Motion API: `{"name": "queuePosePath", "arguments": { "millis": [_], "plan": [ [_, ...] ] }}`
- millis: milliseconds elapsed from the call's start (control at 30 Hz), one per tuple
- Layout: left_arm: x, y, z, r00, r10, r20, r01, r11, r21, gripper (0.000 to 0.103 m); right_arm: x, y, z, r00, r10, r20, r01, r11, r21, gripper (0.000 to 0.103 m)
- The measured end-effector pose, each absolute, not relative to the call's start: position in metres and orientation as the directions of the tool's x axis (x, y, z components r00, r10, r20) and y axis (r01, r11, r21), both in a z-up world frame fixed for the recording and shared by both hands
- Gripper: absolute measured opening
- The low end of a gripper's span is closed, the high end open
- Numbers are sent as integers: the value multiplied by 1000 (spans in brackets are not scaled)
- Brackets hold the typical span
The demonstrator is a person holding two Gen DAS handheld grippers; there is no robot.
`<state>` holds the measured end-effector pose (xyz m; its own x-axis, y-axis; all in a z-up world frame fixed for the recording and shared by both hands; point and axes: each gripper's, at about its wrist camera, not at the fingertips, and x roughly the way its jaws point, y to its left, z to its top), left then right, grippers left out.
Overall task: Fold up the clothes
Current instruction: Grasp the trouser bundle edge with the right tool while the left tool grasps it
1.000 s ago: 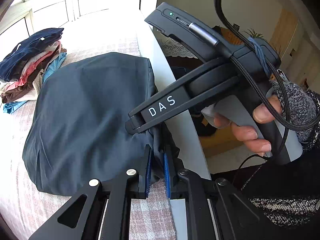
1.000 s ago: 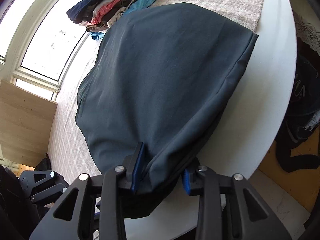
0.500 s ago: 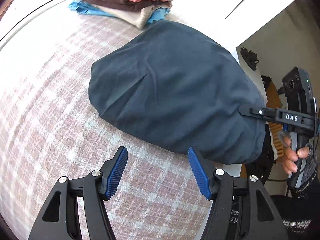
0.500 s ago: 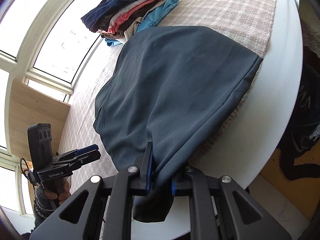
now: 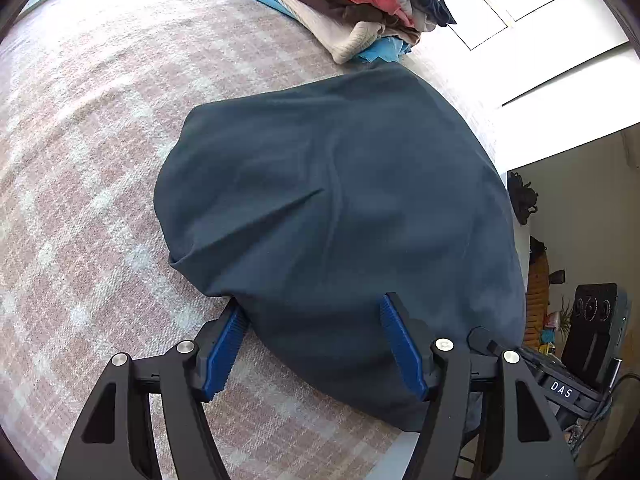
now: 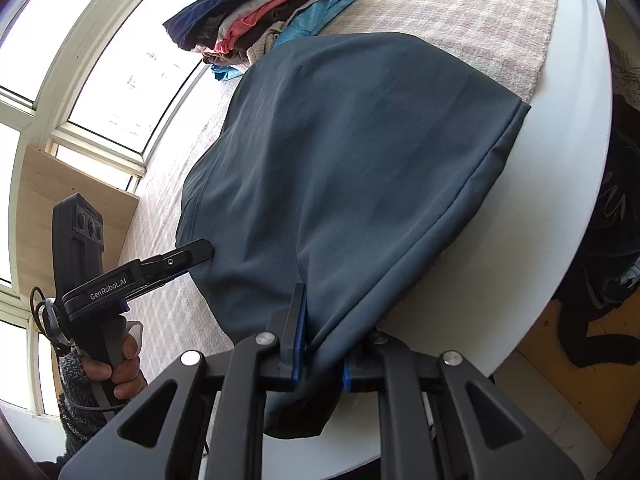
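A dark blue-grey garment (image 5: 340, 208) lies spread on the pink plaid cloth (image 5: 80, 160) that covers a white round table (image 6: 560, 200). My left gripper (image 5: 312, 346) is open, its blue pads (image 5: 224, 348) straddling the garment's near edge at table level. From the right wrist view, the left gripper (image 6: 202, 250) touches the garment's left side, with a hand (image 6: 120, 368) on its handle. My right gripper (image 6: 322, 354) is shut on the garment's (image 6: 360, 160) corner at the table's rim, and some fabric hangs below its fingers.
A stack of folded clothes (image 5: 344, 4), also in the right wrist view (image 6: 264, 12), sits at the far side by the window (image 6: 100, 80). Dark clothing (image 6: 600, 300) lies on the floor beyond the table edge. A wooden panel (image 6: 60, 208) stands at the left.
My left gripper let go of the garment's corner, opened, swung round to the garment's left side and came down astride its edge. My right gripper closed on the corner.
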<state>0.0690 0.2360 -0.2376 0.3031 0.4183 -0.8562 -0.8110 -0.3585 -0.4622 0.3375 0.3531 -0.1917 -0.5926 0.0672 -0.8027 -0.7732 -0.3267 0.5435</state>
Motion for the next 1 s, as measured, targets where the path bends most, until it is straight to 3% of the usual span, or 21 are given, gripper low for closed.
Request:
{"name": "queuePosePath", "arguments": {
  "millis": [33, 100, 333, 367, 433, 467, 500, 533, 567, 600, 667, 700, 767, 1000],
  "plan": [
    [69, 236, -236, 298, 422, -856, -813, -357, -459, 45, 339, 354, -193, -598, 60, -799, -769, -324, 551, 13],
    [68, 232, -234, 293, 422, -858, -806, -374, -459, 44, 339, 355, -195, -604, 48, -796, -763, -326, 559, 13],
    [106, 213, -246, 312, 381, -870, -790, -405, -460, 56, 334, 357, -197, -603, 18, -798, -747, -365, 556, 14],
    [110, 218, -244, 294, 391, -872, -802, -396, -448, 59, 334, 357, -197, -601, 5, -799, -742, -376, 555, 17],
    [116, 228, -244, 297, 403, -865, -802, -387, -456, 56, 337, 356, -192, -593, -36, -805, -724, -414, 552, 19],
    [117, 231, -242, 300, 416, -858, -795, -389, -466, 45, 343, 356, -185, -590, -59, -806, -709, -440, 551, 19],
    [118, 233, -240, 297, 428, -854, -793, -388, -470, 28, 351, 356, -176, -588, -82, -805, -690, -468, 552, 19],
    [119, 234, -237, 292, 437, -851, -795, -384, -470, 20, 360, 358, -165, -589, -96, -802, -674, -489, 554, 19],
    [119, 234, -234, 288, 447, -847, -793, -384, -473, 13, 369, 365, -153, -594, -94, -799, -660, -511, 551, 25],
    [118, 234, -234, 291, 452, -843, -785, -390, -481, 13, 377, 375, -139, -592, -69, -803, -654, -541, 529, 31],
    [116, 232, -236, 292, 453, -842, -769, -413, -489, 11, 384, 403, -116, -586, 7, -810, -647, -606, 463, 67],
    [114, 229, -237, 290, 455, -842, -759, -427, -492, 11, 382, 420, -108, -591, 47, -806, -637, -640, 430, 72],
    [111, 223, -240, 280, 458, -844, -739, -457, -494, 10, 374, 450, -102, -596, 89, -798, -613, -693, 380, 73],
    [122, 228, -239, 217, 433, -875, -703, -552, -448, 10, 306, 508, -158, -535, -128, -835, -480, -767, 425, 73]
  ]
}}
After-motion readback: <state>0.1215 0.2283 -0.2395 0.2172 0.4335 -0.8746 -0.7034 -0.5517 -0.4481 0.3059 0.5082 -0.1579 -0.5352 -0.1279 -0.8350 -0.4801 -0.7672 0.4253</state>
